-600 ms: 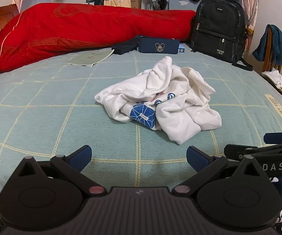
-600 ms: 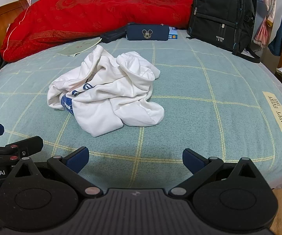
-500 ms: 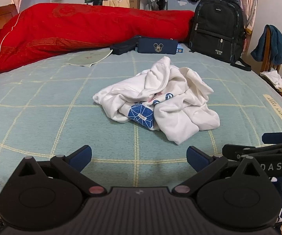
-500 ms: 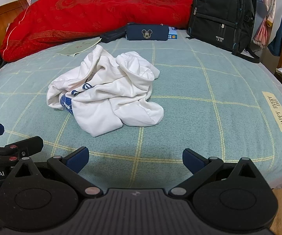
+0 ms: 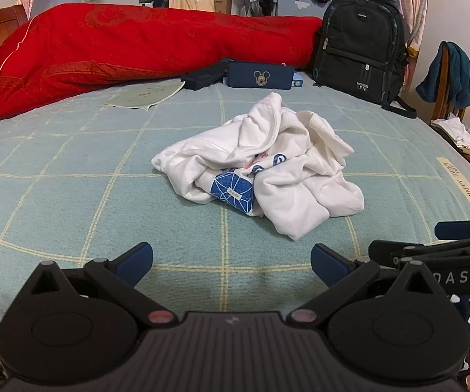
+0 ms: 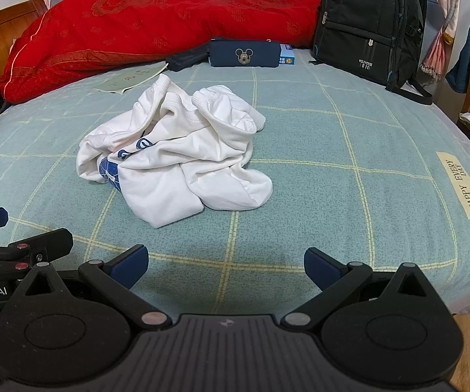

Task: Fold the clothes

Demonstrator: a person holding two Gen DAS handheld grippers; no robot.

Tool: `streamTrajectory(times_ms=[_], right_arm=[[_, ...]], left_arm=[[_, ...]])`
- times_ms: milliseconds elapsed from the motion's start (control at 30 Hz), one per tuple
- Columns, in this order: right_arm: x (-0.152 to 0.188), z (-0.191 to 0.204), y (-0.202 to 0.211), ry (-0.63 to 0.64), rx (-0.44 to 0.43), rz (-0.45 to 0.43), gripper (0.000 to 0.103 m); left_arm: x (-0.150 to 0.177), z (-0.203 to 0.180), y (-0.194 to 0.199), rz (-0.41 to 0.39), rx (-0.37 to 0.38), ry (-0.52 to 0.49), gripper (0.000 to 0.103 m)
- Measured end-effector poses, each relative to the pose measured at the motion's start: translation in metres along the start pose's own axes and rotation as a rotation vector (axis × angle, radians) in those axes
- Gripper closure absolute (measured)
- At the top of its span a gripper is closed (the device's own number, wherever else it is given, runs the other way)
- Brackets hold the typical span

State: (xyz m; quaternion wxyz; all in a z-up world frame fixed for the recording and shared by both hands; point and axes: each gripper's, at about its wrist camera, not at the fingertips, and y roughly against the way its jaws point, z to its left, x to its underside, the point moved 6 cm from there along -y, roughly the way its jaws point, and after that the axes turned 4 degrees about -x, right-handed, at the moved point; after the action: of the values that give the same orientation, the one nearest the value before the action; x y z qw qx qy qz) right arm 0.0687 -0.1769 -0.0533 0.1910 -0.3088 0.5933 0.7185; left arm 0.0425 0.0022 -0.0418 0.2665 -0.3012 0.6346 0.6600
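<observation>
A crumpled white garment (image 5: 267, 163) with a blue printed patch lies in a heap mid-bed on the teal checked bedspread (image 5: 71, 179); the right wrist view shows the same white garment (image 6: 176, 153) left of centre. My left gripper (image 5: 231, 258) hovers over the near edge of the bed, open and holding nothing, well short of the heap. My right gripper (image 6: 225, 259) is likewise open and holding nothing at the near edge. Each gripper shows at the side of the other's view.
A red quilt (image 5: 137, 49) runs along the far side of the bed. A black backpack (image 5: 359, 42), a navy pencil case (image 5: 259, 76) and a paper sheet (image 5: 143, 96) lie behind the garment. A chair with draped cloth (image 5: 450, 78) stands right of the bed.
Both views have crept slightly forward toward the garment. The heap has not moved and both grippers stay open.
</observation>
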Motion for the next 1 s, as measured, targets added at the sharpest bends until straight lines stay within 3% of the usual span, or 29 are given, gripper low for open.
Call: streamTrajectory(times_ms=[533, 1000], right_arm=[[0.001, -0.002, -0.004, -0.003, -0.003, 0.007, 0.000], [0.005, -0.009, -0.029, -0.033, -0.032, 0.067, 0.000]], left_arm=[[0.003, 0.000, -0.009, 0.008, 0.024, -0.002, 0.001], [0.005, -0.003, -0.034, 0.052, 0.045, -0.006, 0.001]])
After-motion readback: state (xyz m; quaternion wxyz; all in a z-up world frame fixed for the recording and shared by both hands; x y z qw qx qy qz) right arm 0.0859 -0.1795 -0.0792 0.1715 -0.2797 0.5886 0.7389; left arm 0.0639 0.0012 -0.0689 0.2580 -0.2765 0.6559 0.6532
